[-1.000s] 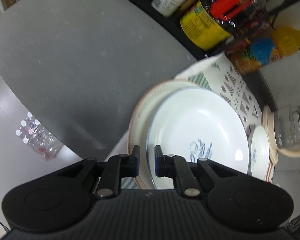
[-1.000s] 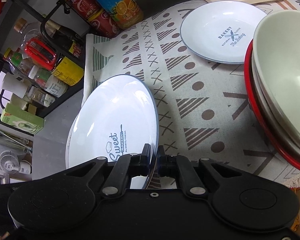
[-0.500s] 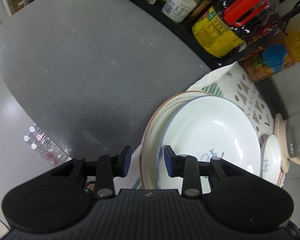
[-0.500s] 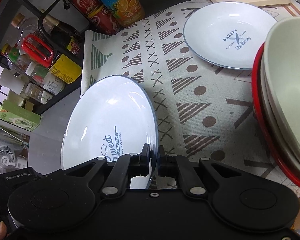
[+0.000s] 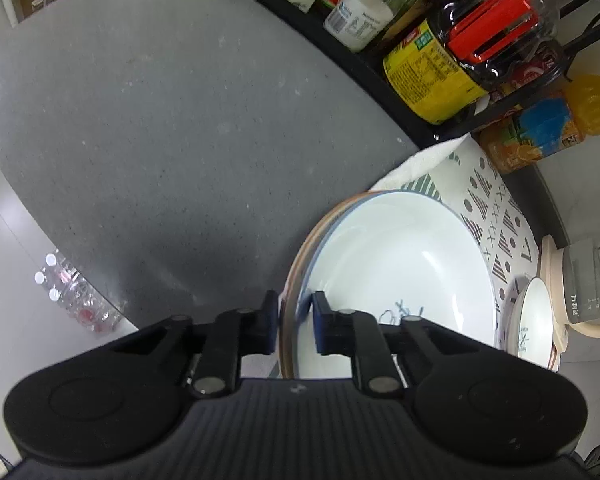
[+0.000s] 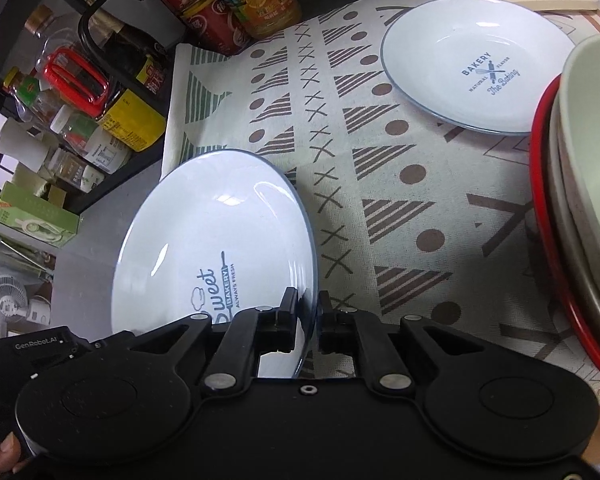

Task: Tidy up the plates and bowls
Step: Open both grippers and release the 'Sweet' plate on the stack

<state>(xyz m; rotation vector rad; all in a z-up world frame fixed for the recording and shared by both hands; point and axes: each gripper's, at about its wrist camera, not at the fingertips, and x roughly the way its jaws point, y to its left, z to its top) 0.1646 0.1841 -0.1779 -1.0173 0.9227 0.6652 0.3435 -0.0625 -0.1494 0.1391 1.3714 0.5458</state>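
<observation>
Right tongs [image 6: 308, 322] pinching the near rim of a white plate [image 6: 215, 236] printed "Sweet", held tilted above the patterned cloth [image 6: 380, 184]; left tongs [image 5: 293, 322] closing about the near rims of that plate [image 5: 400, 264] and a brown-rimmed plate [image 5: 289, 300] just behind it, both rims between the pads; a second printed plate [image 6: 476, 80] flat on the cloth; stacked bowls [image 6: 580, 200] at the right edge; grey surface [image 5: 179, 140] beyond; bottles [image 5: 452, 60] on a rack.
</observation>
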